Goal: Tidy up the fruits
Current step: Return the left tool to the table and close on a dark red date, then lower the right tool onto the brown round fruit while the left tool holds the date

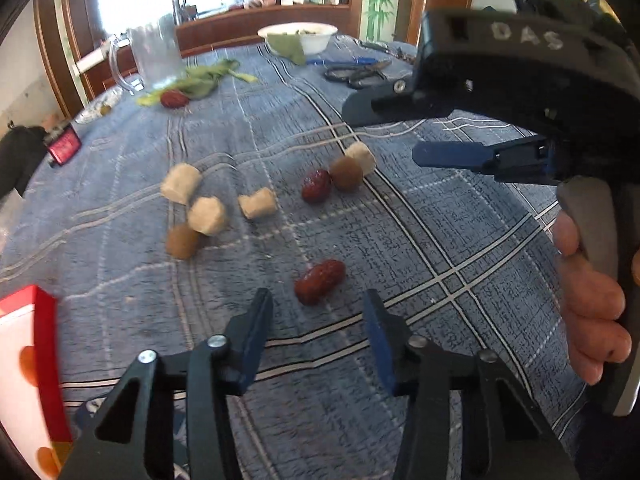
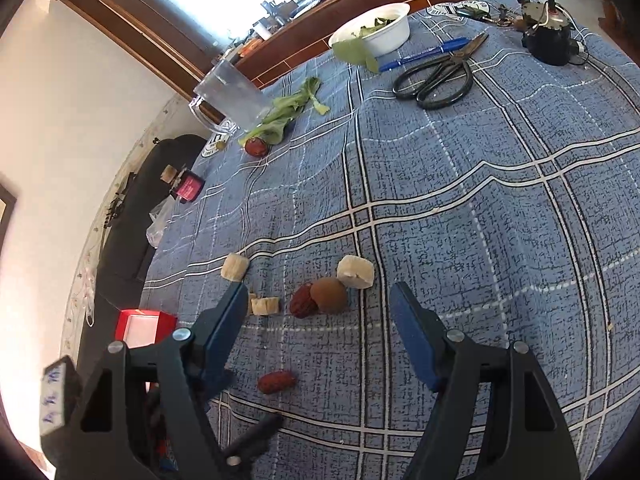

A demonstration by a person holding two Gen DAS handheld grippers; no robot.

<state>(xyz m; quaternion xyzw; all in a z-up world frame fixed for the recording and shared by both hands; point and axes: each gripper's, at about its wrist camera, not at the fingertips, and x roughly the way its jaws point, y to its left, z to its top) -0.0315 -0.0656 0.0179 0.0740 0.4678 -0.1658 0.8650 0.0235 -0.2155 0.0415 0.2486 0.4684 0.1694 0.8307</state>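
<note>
Fruits lie loose on the blue plaid tablecloth (image 1: 440, 240). A red date (image 1: 319, 282) lies just ahead of my open, empty left gripper (image 1: 318, 312). Another red date (image 1: 316, 185) touches a brown round fruit (image 1: 346, 173) and a pale banana chunk (image 1: 362, 157). Other banana chunks (image 1: 181, 183) (image 1: 258, 202) (image 1: 207, 216) and a brown fruit (image 1: 183, 241) lie to the left. My right gripper (image 2: 318, 300) is open and empty, above the date (image 2: 303, 301), brown fruit (image 2: 329, 295) and chunk (image 2: 355, 272); it shows in the left wrist view (image 1: 384, 132).
A red and white box (image 1: 28, 360) stands at the near left. At the far side are a clear jug (image 1: 154, 54), green leaves (image 1: 204, 78) with a third date (image 1: 173, 99), a white bowl (image 2: 376, 30), scissors (image 2: 436, 76), a blue pen (image 2: 424, 54) and a black device (image 2: 546, 38).
</note>
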